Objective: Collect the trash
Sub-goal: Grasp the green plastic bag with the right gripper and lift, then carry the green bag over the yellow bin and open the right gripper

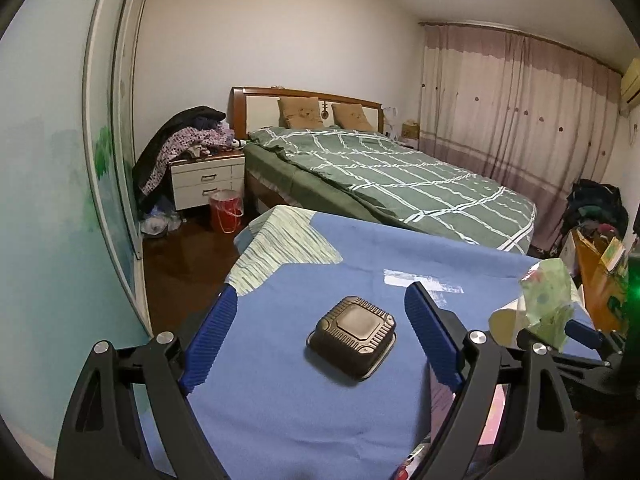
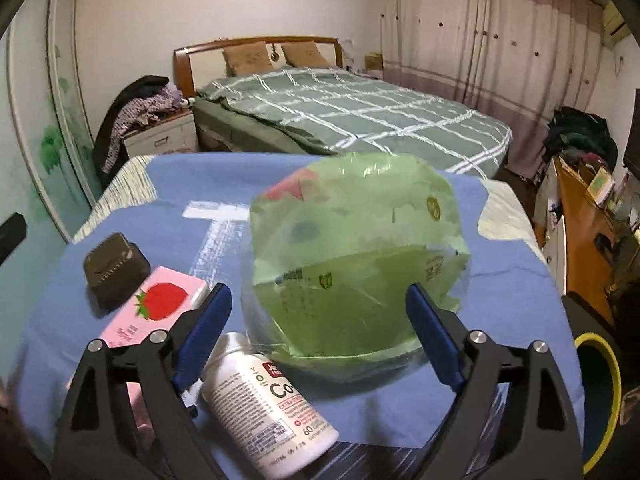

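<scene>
A black plastic food tub (image 1: 352, 336) lies upside down on the blue cloth (image 1: 280, 400). My left gripper (image 1: 320, 336) is open with the tub between its blue fingers, apart from both. The tub also shows in the right wrist view (image 2: 114, 270). My right gripper (image 2: 320, 328) is open around a crumpled green plastic bag (image 2: 356, 260), which also shows in the left wrist view (image 1: 548, 300). A white pill bottle (image 2: 268, 404) lies by the left finger. A pink strawberry carton (image 2: 156, 304) lies next to the tub.
A bed (image 1: 400, 176) with a green checked quilt stands behind the table. A red bin (image 1: 226, 210) sits on the floor by a white nightstand (image 1: 208, 178). A yellow-rimmed container (image 2: 600, 396) is at the right. A cluttered wooden desk (image 2: 584, 240) stands at the right.
</scene>
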{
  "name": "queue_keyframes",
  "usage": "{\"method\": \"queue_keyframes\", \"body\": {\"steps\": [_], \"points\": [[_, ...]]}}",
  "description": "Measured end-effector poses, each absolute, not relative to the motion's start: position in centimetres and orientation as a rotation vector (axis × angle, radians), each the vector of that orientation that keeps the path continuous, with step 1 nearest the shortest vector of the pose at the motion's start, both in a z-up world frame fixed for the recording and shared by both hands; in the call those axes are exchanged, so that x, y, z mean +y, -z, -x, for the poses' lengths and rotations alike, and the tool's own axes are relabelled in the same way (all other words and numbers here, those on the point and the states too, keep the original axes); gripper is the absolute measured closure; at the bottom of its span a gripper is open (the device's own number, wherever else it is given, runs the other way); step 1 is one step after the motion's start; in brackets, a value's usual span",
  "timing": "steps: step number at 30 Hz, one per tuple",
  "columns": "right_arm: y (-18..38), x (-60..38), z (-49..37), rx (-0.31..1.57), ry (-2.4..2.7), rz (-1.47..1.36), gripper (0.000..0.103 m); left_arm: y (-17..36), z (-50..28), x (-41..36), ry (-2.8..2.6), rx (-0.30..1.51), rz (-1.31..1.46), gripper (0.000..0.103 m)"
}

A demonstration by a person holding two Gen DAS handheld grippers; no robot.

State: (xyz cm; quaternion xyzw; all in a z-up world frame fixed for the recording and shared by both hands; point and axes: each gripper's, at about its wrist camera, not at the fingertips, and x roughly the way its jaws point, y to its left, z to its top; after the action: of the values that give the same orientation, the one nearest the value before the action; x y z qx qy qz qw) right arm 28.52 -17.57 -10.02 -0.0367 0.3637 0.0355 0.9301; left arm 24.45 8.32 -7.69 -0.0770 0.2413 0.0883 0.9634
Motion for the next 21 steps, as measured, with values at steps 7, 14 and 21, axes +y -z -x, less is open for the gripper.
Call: {"method": "queue_keyframes", "body": {"steps": [7,14,21], "points": [[10.7,-18.7,-28.7,0.781,-0.083,0.047,0.075,8.2,-25.0,8.0,-0.181,0.509,0.156,0.018],[9.1,-19.7,-27.4,0.705,-0.101,0.006,0.097,8.5,-25.2,7.3,-0.179,0.510,0.131,0.018],[7.8,-21.1,-26.9,0.634,-0.068,-0.014,0.097,8.8,-25.4,6.3,-0.164,0.523,0.106,0.018]]}}
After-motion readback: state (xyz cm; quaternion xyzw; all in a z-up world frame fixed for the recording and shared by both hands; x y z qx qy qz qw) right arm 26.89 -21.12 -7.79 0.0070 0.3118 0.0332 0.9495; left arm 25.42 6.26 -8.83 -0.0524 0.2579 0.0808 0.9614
